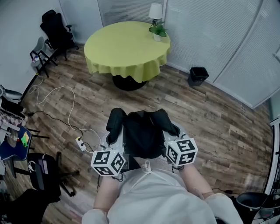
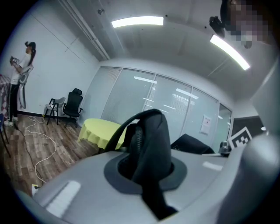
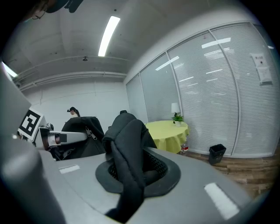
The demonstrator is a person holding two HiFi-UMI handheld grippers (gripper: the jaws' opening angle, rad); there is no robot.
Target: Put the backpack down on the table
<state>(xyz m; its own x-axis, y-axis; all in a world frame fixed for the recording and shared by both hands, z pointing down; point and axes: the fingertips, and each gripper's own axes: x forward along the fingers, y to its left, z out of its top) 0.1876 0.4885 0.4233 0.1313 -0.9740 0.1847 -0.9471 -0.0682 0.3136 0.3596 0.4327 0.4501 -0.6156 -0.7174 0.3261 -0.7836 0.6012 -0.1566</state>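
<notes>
The round surface [image 1: 127, 48], draped in a yellow-green cloth, is standing straight ahead of the person across a stretch of wooden floor [image 1: 87, 96]. It is lying well apart from both hands. Its near half is showing bare cloth, while a lamp [image 1: 155, 11] and a small plant [image 1: 158, 30] are sitting at its far right edge.

The black backpack [image 1: 142, 131] is hanging in the air just in front of the person's body, between the two hands, and is nowhere touching the surface. Its width is spanning from one hand to the other, and its length seems to be pointing down toward the floor.

The left shoulder strap [image 2: 151, 140] is passing through the left gripper [image 2: 146, 170], whose jaws are clamping tight on it. The right strap [image 3: 127, 148] is being pinched the same way by the right gripper [image 3: 133, 173].

Both are aiming forward at the surface and sitting side by side, so neither hand is nearer to it. By my reading, the coming move is calling for both hands travelling forward together. They would be raising the bag over the cloth's near edge and lowering it short of the lamp and plant
</notes>
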